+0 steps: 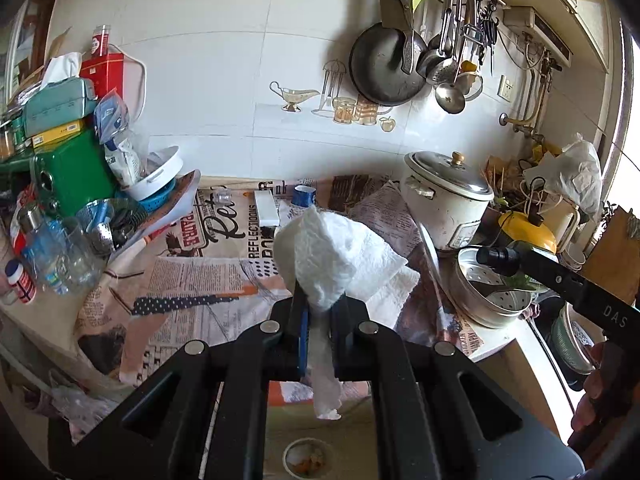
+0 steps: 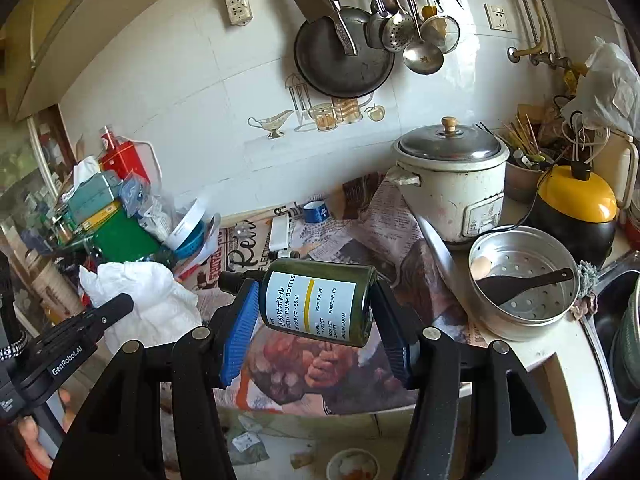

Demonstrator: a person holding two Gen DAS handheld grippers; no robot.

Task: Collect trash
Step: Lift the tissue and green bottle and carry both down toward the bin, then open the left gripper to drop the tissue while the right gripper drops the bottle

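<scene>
My left gripper [image 1: 319, 304] is shut on a crumpled white paper towel [image 1: 336, 256], which bunches above the jaws and trails down between them, lifted over the counter's front edge. In the right wrist view the same towel [image 2: 140, 296] shows at lower left with the left gripper [image 2: 120, 306] on it. My right gripper [image 2: 316, 304] is shut on a dark green pump bottle [image 2: 320, 300] with a white label, held sideways between the blue pads, its black cap pointing left. That bottle's cap [image 1: 498, 260] pokes in at the right of the left wrist view.
A newspaper-covered counter [image 1: 192, 280] carries a white rice cooker [image 2: 452, 184], a metal steamer pot [image 2: 524, 284] with a black spatula, a yellow-lidded pot [image 2: 576, 200], and piled bottles and boxes [image 1: 68, 160] at left. Pans and utensils [image 2: 348, 52] hang on the tiled wall. A bowl [image 2: 352, 464] sits on the floor below.
</scene>
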